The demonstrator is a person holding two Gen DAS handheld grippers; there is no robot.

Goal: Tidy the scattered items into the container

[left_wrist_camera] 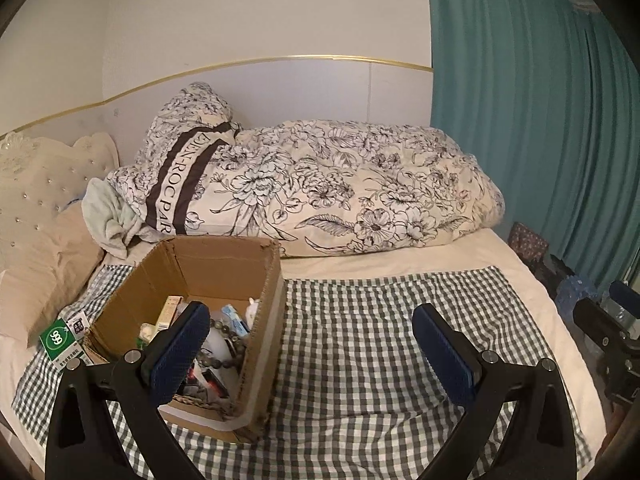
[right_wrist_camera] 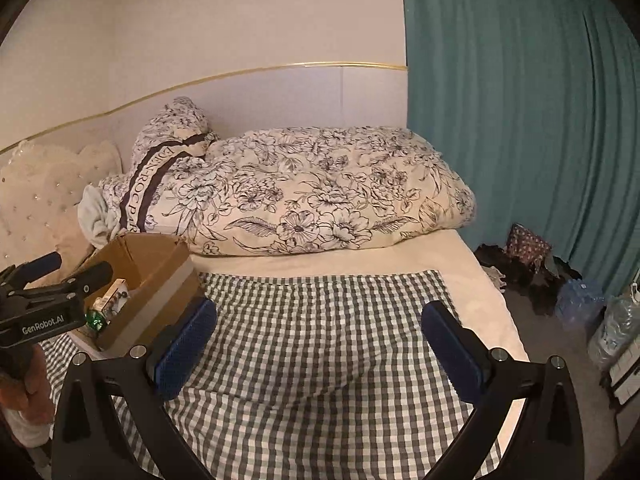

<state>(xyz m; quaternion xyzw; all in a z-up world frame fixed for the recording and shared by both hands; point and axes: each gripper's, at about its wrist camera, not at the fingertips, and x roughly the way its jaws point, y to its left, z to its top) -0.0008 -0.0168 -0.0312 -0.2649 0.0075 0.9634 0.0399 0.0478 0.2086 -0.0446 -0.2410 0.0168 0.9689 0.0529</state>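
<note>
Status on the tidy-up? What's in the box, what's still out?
Mostly done: the cardboard box already holds small cartons, a bead string and other bits, and the checked cloth is bare beside it. In hand: nothing; left gripper and right gripper are both open and empty. Left: the green 999 box lying outside, against the box's left side.

We see our left gripper (left_wrist_camera: 312,344) spread wide and empty above a green checked cloth (left_wrist_camera: 380,320) on a bed. A cardboard box (left_wrist_camera: 208,276) sits on the cloth at left, holding small packets and dark beads (left_wrist_camera: 228,330). A green carton (left_wrist_camera: 60,338) lies just outside it. A floral duvet (left_wrist_camera: 320,184) lies behind.
</note>
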